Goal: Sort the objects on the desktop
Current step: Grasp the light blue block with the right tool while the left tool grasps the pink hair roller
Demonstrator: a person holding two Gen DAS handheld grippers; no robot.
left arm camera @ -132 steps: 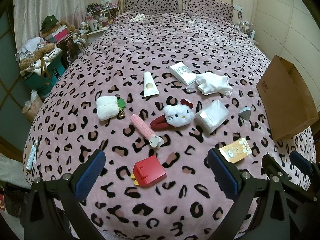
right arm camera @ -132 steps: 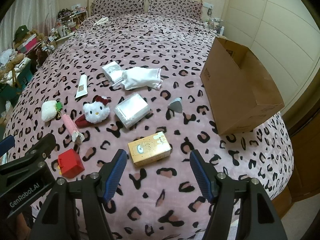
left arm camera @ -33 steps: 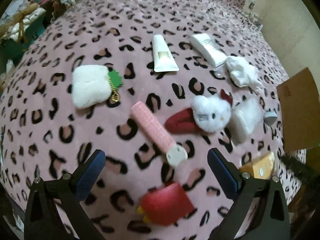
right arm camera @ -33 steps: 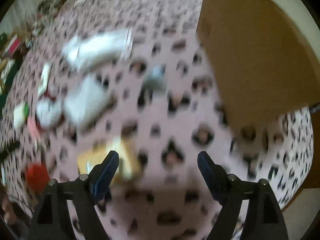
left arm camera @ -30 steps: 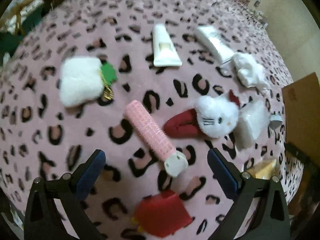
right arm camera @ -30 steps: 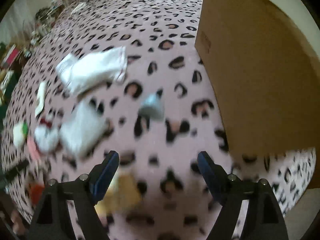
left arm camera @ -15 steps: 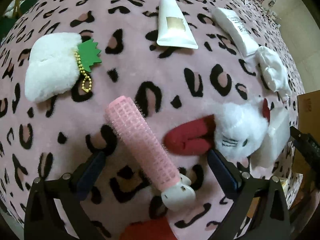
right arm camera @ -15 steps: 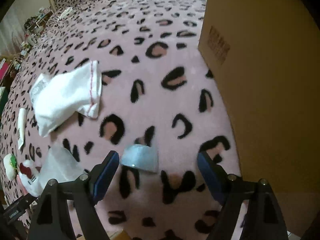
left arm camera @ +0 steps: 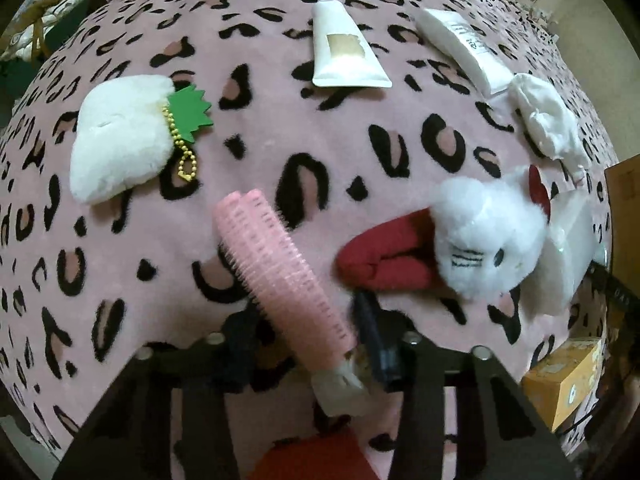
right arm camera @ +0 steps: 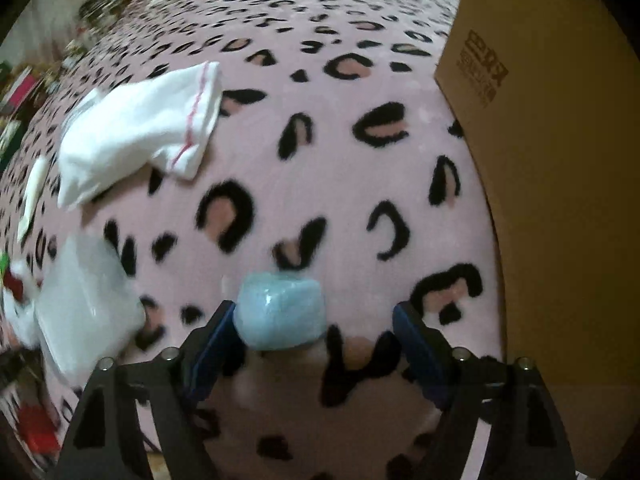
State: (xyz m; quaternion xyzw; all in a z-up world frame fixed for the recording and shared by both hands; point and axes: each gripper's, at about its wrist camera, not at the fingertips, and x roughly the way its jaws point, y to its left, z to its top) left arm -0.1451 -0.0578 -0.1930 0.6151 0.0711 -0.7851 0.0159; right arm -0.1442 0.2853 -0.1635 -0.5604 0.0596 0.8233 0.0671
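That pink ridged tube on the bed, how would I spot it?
On the leopard-print bedspread, find the white cat plush. Just left of its red part lies the pink hair roller, bristly, with a white clip end, the only pink cylinder there.

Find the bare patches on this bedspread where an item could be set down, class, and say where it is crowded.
Free: between white sock and cardboard box; between fluffy white pouch, cream tube and pink hair roller. Crowded: around the cat plush, where tissue pack and sock press close.

Hair roller [left arm camera: 280,276] lies on the bed [left arm camera: 320,140], plush keychain [left arm camera: 120,144] left, cat plush [left arm camera: 488,240] right, tube [left arm camera: 344,52] behind.
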